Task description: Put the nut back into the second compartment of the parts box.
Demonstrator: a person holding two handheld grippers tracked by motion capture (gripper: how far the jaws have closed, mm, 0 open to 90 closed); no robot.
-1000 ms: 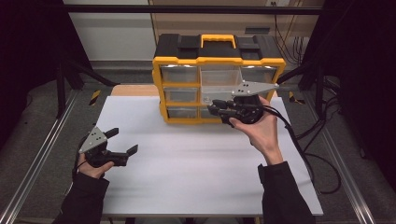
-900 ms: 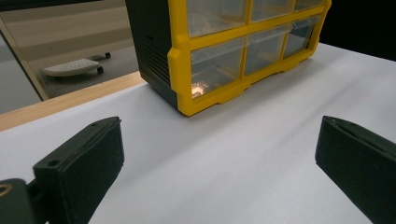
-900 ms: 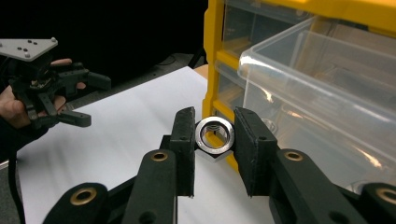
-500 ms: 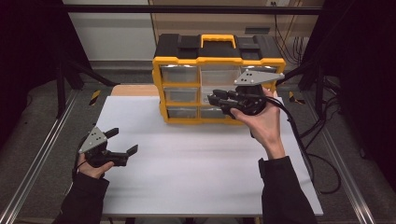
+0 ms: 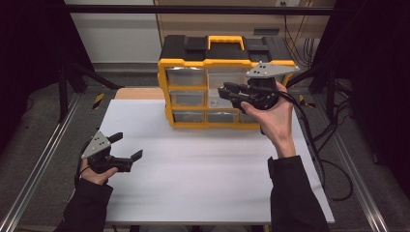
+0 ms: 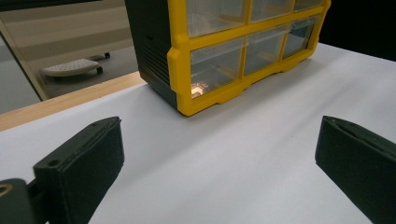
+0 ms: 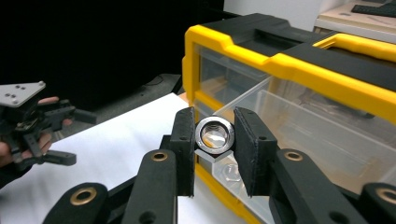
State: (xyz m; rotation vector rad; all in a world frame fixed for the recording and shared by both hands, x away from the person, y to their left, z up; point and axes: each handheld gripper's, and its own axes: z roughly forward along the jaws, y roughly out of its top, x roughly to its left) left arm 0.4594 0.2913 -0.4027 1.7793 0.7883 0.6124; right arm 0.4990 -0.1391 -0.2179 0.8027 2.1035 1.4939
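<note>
Drawer contents of the yellow-and-black organizer (image 5: 212,82) hard to read through the clear fronts; one drawer (image 7: 299,126) stands pulled out. Right hand-held gripper (image 7: 214,140) clamps a steel hex nut (image 7: 214,136) at that drawer. Left hand-held gripper (image 5: 126,147) spread wide, holding nothing, over the white counter (image 5: 203,164).

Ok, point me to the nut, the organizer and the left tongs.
nut (image 7: 214,135), right gripper view, its shiny rim.
organizer (image 5: 225,41), high view, its yellow handle.
left tongs (image 5: 126,147), high view, midway between the tips.
</note>
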